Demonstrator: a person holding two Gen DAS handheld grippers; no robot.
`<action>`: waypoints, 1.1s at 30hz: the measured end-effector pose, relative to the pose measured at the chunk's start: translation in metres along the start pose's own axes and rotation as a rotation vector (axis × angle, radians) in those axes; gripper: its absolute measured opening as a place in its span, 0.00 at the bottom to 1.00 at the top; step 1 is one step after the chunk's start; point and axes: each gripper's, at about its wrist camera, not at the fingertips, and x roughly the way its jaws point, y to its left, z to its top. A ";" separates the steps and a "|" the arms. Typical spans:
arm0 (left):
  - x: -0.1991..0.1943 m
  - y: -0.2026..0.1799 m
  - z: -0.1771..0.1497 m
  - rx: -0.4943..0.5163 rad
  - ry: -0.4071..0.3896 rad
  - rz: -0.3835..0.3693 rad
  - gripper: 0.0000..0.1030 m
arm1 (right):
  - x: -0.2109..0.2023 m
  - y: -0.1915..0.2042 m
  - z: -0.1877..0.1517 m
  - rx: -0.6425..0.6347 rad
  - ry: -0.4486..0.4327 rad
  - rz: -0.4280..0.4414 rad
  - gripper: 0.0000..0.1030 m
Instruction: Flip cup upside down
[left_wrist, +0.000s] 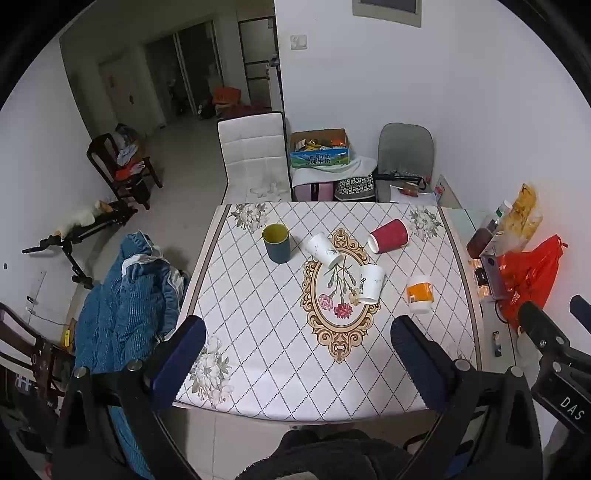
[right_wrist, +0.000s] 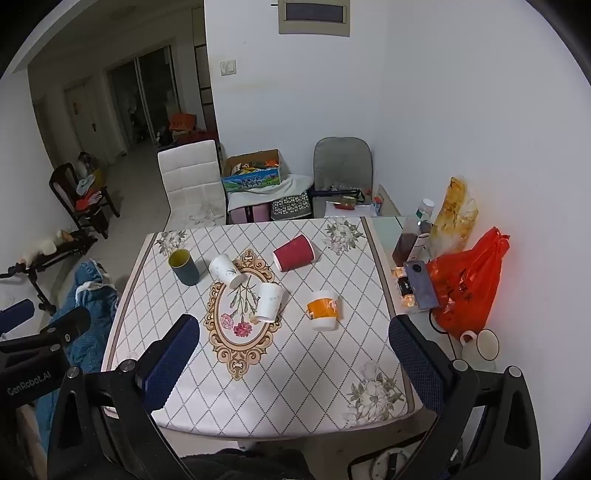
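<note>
Several cups sit on the patterned tablecloth (left_wrist: 258, 332). A dark blue cup with a yellow inside (left_wrist: 276, 243) (right_wrist: 183, 267) stands upright at the far left. A white cup (left_wrist: 324, 249) (right_wrist: 226, 270) lies tilted beside it. A red cup (left_wrist: 389, 235) (right_wrist: 293, 253) lies on its side. A second white cup (left_wrist: 371, 284) (right_wrist: 269, 302) and an orange and white cup (left_wrist: 420, 294) (right_wrist: 323, 309) stand mouth down. My left gripper (left_wrist: 299, 354) and right gripper (right_wrist: 293, 350) are open and empty, held above the near edge of the table.
A red plastic bag (right_wrist: 469, 284), bottles, a phone (right_wrist: 421, 284) and a white mug (right_wrist: 484, 345) crowd the glass strip at the right. A blue quilted coat (left_wrist: 122, 310) hangs at the table's left. Two chairs and a box stand behind the table.
</note>
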 end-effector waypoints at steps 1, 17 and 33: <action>0.001 0.000 0.000 -0.001 0.000 0.000 1.00 | 0.001 0.000 0.000 -0.001 0.002 0.000 1.00; -0.001 0.000 0.000 0.008 -0.012 0.012 1.00 | 0.006 -0.006 -0.002 0.008 0.006 0.010 1.00; -0.003 -0.004 0.007 0.012 -0.013 0.017 1.00 | 0.008 -0.009 0.003 0.022 0.009 0.020 1.00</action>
